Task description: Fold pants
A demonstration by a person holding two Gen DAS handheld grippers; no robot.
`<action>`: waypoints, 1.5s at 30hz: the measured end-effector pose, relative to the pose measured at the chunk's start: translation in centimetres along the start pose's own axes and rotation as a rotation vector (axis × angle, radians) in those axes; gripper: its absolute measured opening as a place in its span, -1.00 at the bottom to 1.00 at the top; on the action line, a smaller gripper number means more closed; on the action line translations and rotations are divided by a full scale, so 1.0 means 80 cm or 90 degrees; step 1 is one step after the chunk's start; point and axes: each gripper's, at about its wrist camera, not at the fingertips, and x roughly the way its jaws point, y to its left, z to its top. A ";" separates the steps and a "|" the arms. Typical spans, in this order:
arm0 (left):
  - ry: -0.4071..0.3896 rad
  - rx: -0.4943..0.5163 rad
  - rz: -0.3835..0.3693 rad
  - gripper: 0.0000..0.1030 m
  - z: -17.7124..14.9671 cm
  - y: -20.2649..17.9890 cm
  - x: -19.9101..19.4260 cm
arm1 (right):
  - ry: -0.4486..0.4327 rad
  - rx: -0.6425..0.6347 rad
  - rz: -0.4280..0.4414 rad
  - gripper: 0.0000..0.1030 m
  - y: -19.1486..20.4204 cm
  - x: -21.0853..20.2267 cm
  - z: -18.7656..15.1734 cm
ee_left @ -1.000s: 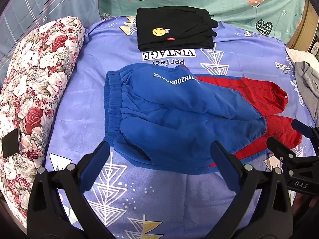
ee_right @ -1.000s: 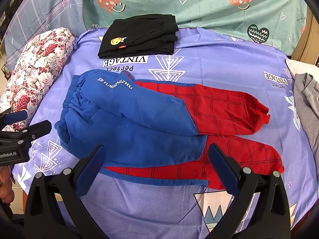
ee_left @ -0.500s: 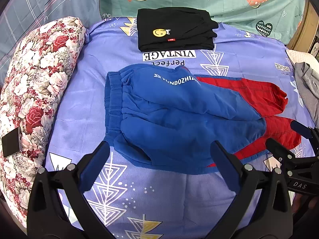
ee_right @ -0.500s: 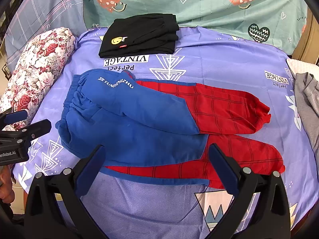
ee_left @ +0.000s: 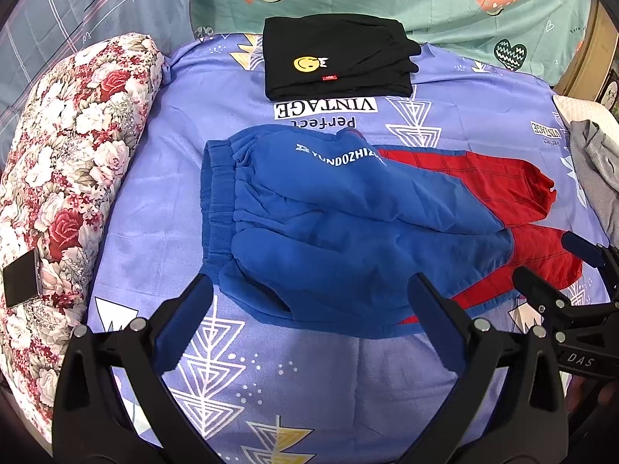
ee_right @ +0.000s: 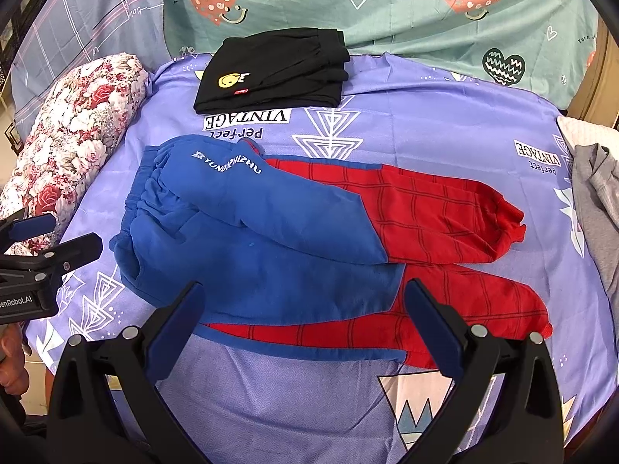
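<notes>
Pants (ee_right: 294, 247) lie flat on the bedsheet (ee_right: 425, 131); left gripper (ee_left: 309, 301) and right gripper (ee_right: 305, 301) gape wide, holding nothing.

Matt fleecy cloth pants (ee_right: 271, 255); smooth printed bedsheet (ee_right: 425, 127)

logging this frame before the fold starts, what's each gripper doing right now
Left gripper: open, holding nothing, above the pants near the waistband.
Right gripper: open, holding nothing, above the near leg.

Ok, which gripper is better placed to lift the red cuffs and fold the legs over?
Probably the right gripper: open, it sits over the red legs of the pants. The left gripper faces the blue waistband end.
</notes>
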 end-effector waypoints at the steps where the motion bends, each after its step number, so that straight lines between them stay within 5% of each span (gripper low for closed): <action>1: 0.000 0.000 0.000 0.96 0.000 0.000 0.000 | 0.001 -0.001 0.000 0.97 0.000 0.000 0.001; 45: 0.021 -0.030 -0.014 0.96 0.000 0.017 0.014 | 0.012 0.008 -0.005 0.97 -0.009 0.008 -0.003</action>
